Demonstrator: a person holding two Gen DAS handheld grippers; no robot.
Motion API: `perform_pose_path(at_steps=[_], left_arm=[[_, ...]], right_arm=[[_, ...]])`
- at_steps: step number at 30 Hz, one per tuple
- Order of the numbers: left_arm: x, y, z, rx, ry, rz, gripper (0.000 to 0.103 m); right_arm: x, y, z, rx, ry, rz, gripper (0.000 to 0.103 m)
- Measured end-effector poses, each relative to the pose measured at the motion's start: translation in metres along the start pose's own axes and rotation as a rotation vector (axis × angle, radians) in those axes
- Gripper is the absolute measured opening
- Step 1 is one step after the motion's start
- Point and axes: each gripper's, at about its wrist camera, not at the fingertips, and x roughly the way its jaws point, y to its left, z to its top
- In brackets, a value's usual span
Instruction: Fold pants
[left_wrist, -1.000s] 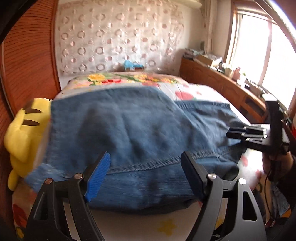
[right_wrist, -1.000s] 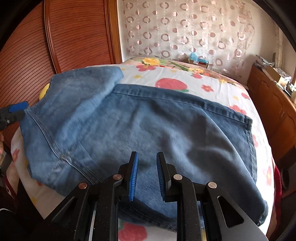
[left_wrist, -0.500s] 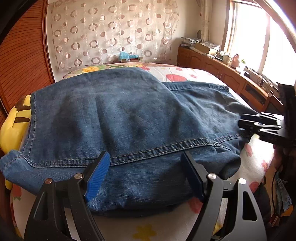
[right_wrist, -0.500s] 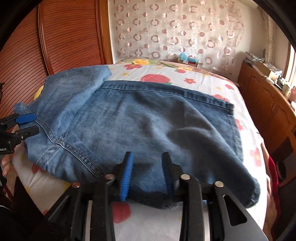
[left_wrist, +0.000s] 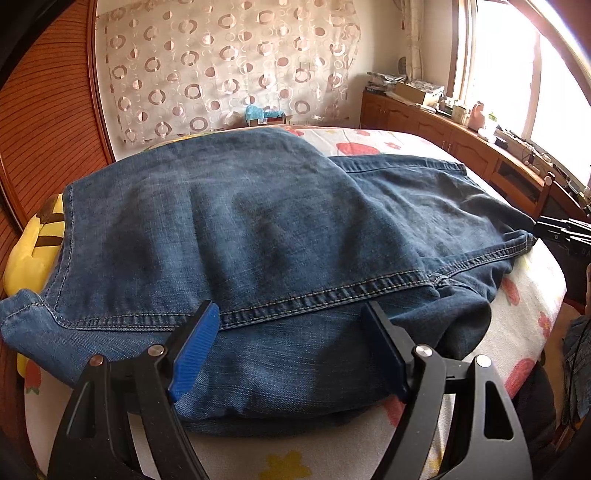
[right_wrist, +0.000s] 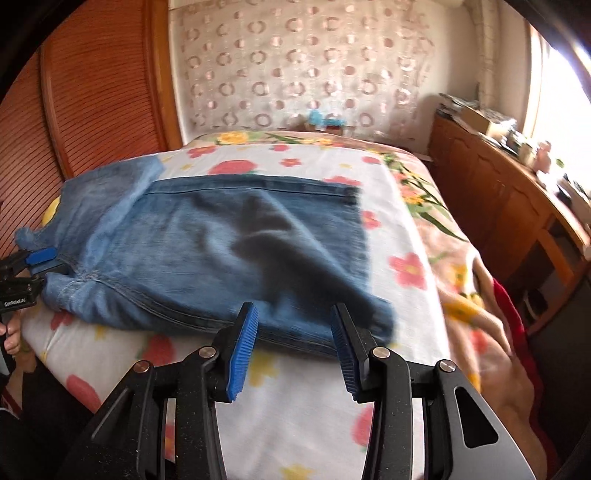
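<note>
Change: our right gripper (right_wrist: 291, 347), pinched together a second ago, is opening off the jeans (right_wrist: 221, 258), nothing between.
Left gripper (left_wrist: 291, 347): spread, empty.
Meaning: we judge this fold laid.

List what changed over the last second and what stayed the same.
The right gripper let go of the jeans and pulled back off their near edge; its jaws are opening, nothing between them. The jeans' raised fold settled flat on the bed. The left gripper stayed open at the jeans.
</note>
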Motion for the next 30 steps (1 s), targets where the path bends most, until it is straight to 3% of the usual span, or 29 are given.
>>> perform_pose_path(at_steps=[11,17,30], left_arm=[[0.0,-0.001,0.0,-0.001,-0.002,-0.002,0.079],[0.0,0.0,-0.001,-0.004,-0.003,-0.009,0.08],[0.0,0.0,0.0,-0.004,-0.003,-0.006,0.08]], right_arm=[[-0.006,-0.034,-0.002,0.117,-0.019,0.002,0.043],[0.018,-0.04,-0.004,0.154,0.042,-0.006,0.043],[0.029,-0.031,-0.006,0.053,0.049,-0.073,0.043]])
